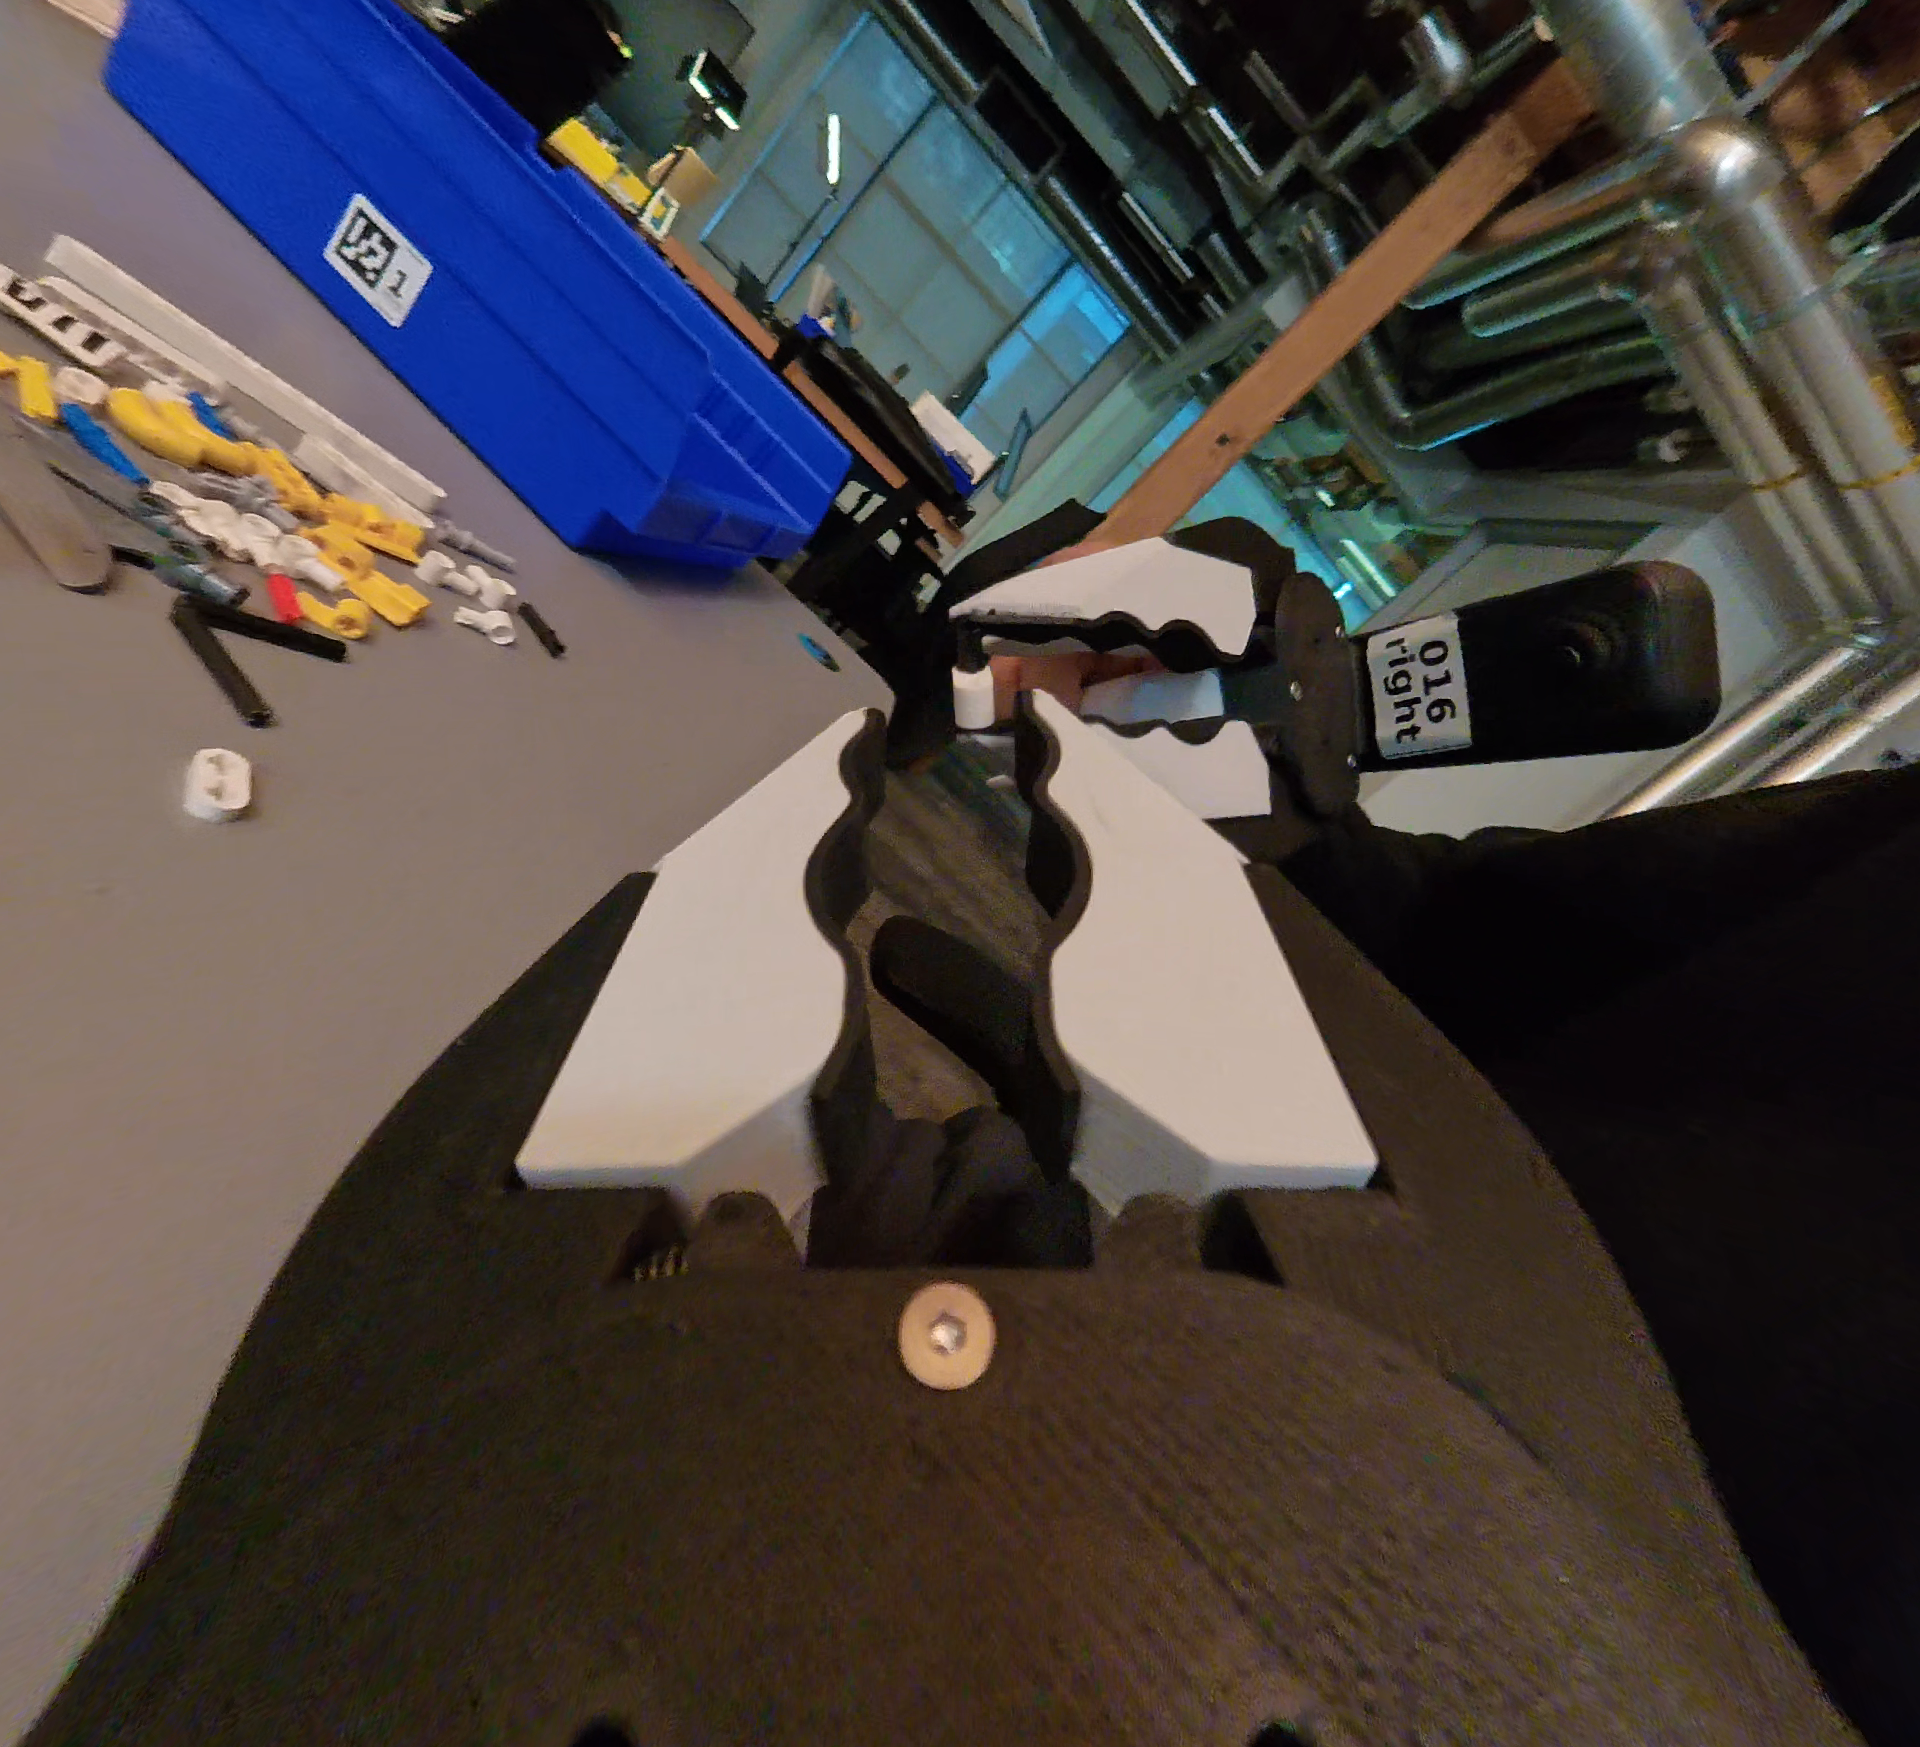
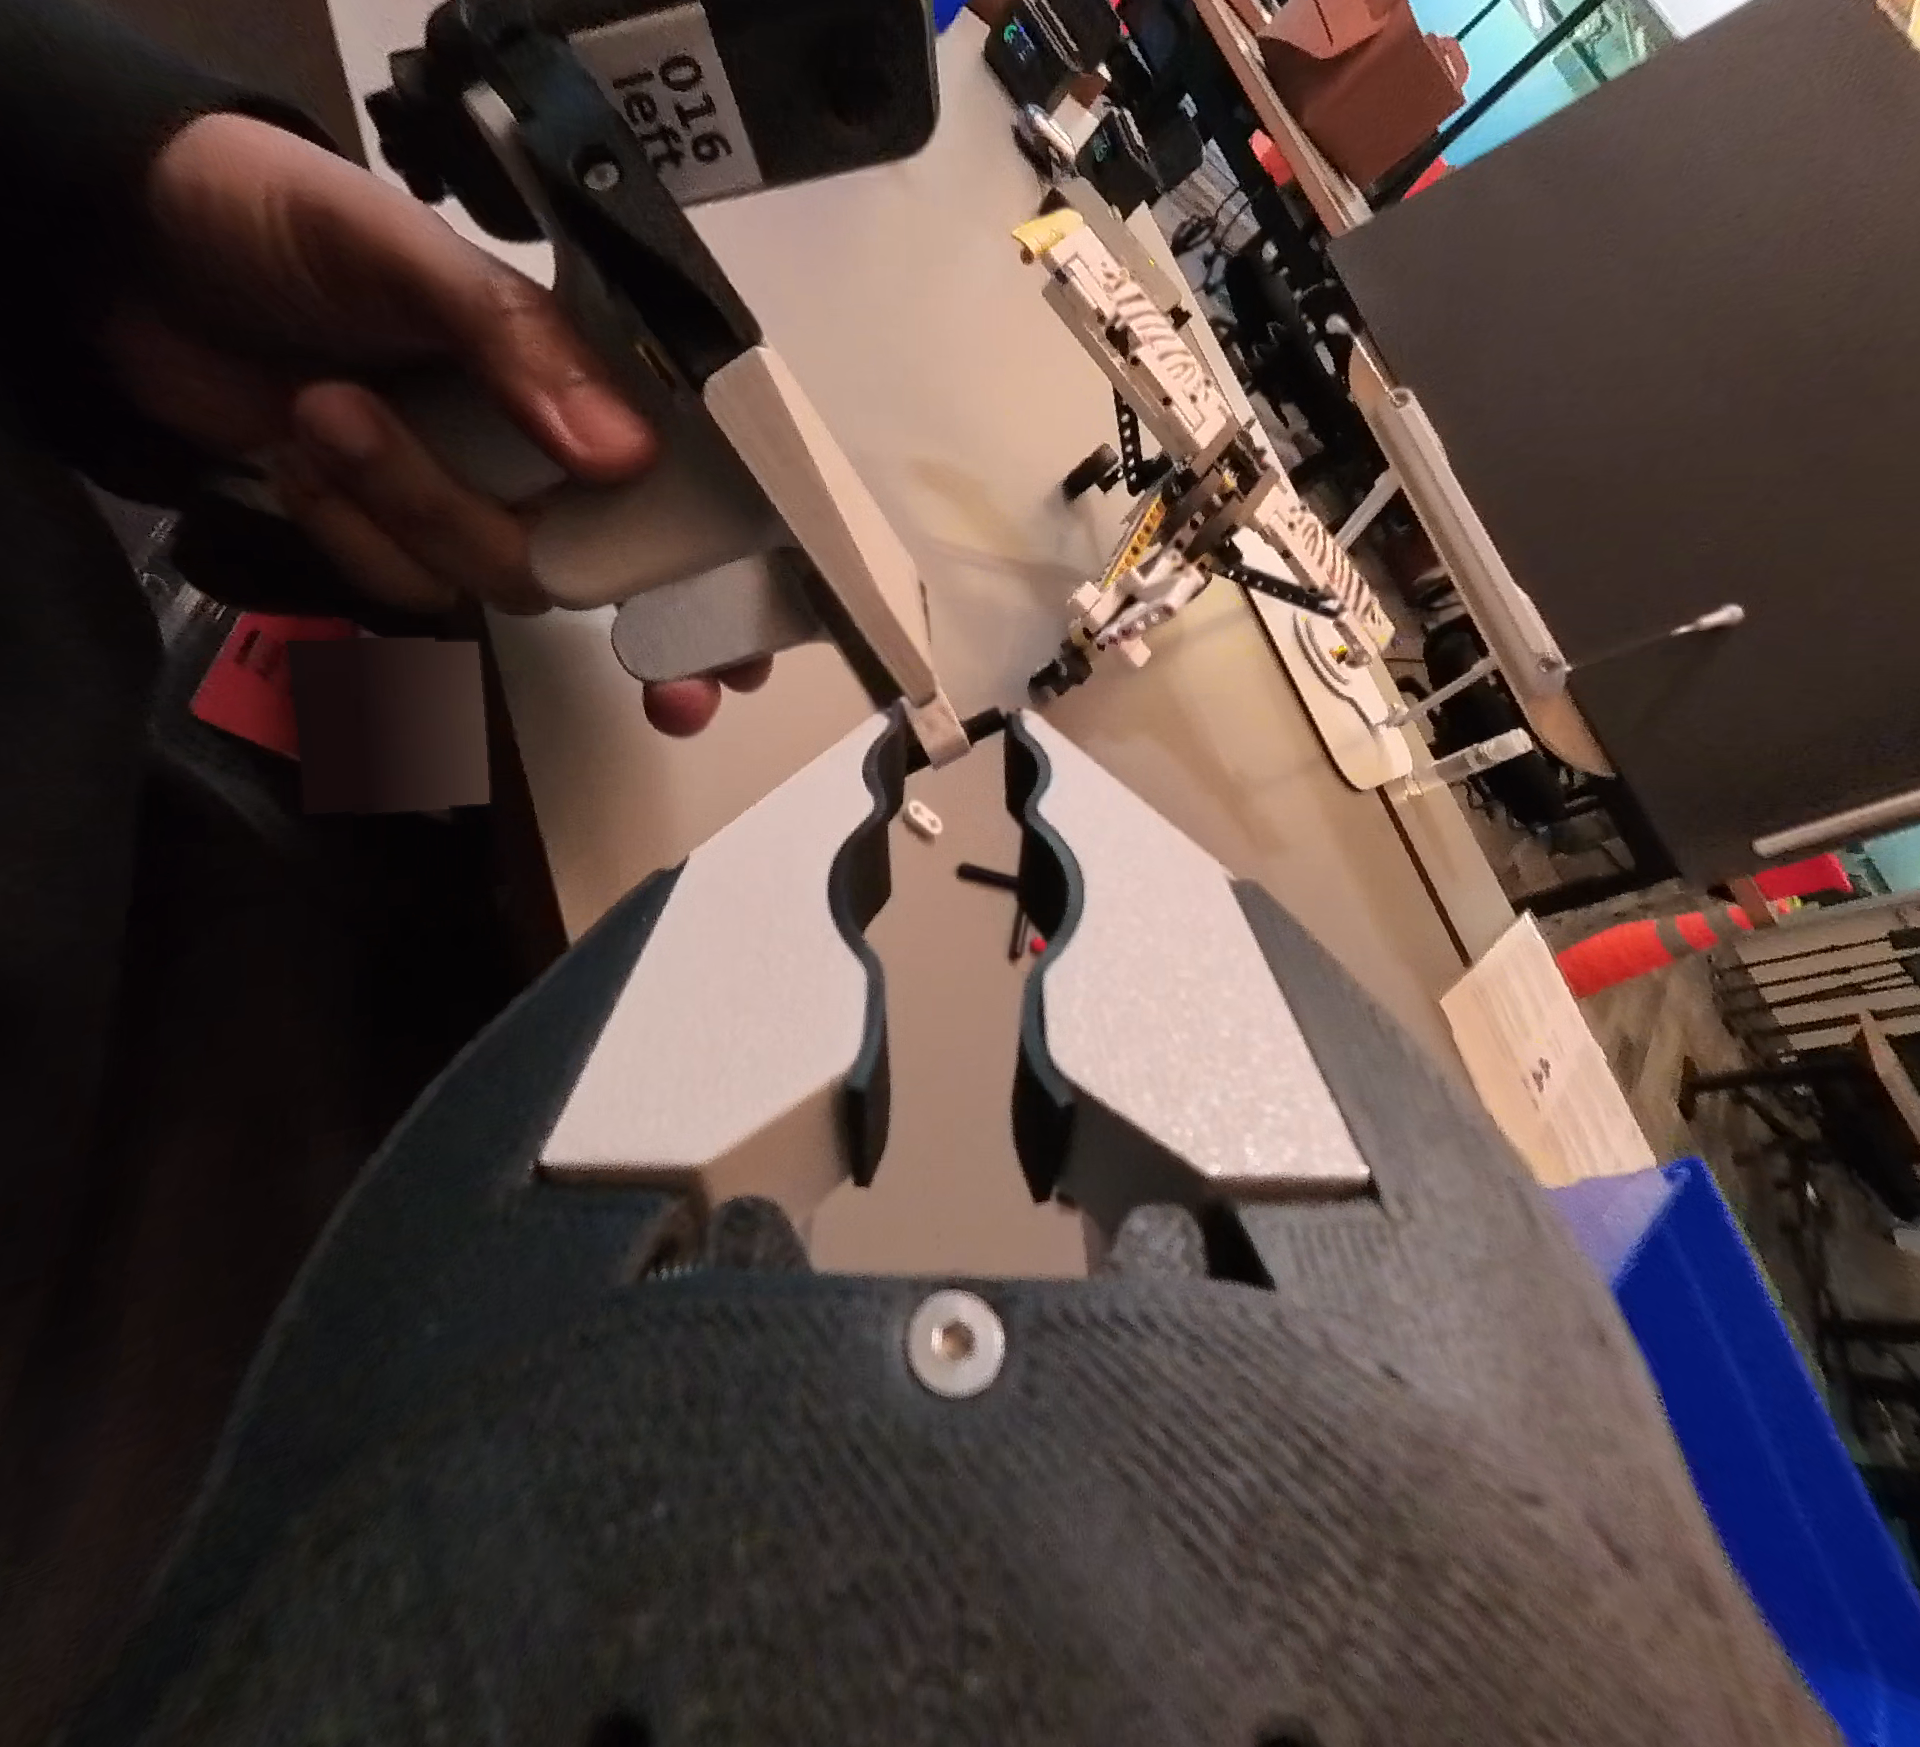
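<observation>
Black plastic piece with 1 short white cylinder on it hangs in the air just past the edge of the grey tabletop, where the 2 grippers meet. The right gripper is clenched on it: in the right wrist view the thin black part runs across from 1 fingertip to the other and touches both. The left gripper has its fingers apart around the same piece, and a small gap shows between the white cylinder and 1 finger, so it does not press. A hand holds the left gripper's handle. On the tabletop lie a small white oval link with 2 holes, alone, and farther off a heap of small yellow, white, blue and black plastic parts, beside a big blue plastic bin. A partly built white and black model stands farther back.
</observation>
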`<state>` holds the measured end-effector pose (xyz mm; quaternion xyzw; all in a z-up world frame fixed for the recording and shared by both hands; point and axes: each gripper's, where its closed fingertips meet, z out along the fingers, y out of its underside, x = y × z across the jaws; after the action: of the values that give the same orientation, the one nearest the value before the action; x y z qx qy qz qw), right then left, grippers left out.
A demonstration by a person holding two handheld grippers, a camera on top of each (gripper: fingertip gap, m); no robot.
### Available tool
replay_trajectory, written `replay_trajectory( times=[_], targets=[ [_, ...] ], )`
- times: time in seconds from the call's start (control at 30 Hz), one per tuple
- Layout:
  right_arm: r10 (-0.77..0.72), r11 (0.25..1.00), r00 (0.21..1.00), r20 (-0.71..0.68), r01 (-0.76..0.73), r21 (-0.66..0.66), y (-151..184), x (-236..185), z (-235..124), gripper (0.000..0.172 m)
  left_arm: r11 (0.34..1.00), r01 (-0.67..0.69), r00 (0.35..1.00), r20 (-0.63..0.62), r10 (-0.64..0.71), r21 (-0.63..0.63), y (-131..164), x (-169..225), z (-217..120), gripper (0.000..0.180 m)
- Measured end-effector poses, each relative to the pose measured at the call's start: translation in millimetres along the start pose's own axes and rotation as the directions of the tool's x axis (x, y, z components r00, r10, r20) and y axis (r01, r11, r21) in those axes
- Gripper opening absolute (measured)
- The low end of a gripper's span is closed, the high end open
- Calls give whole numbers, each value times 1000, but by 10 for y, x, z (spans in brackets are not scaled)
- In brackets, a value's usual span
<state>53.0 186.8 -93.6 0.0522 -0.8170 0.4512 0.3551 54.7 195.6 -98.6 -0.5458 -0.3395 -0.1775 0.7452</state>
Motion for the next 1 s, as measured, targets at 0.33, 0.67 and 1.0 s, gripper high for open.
replay_trajectory(
  times=[0.33,0.67,1.0],
  targets=[
    [-34,999,999,16,34,-17,-31,-76,35,26,999,-34,999,-12,34,-5,-20,31,-34,4],
    [719,688,667,195,-722,-70,-44,116,14,42,862,-500,812,302,499,-81,-121,-161,-99,4],
    [820,557,515,251,-819,-139,9,45,164,21,791,-601,737,305,603,-111,-87,-95,-77,4]
  ],
)
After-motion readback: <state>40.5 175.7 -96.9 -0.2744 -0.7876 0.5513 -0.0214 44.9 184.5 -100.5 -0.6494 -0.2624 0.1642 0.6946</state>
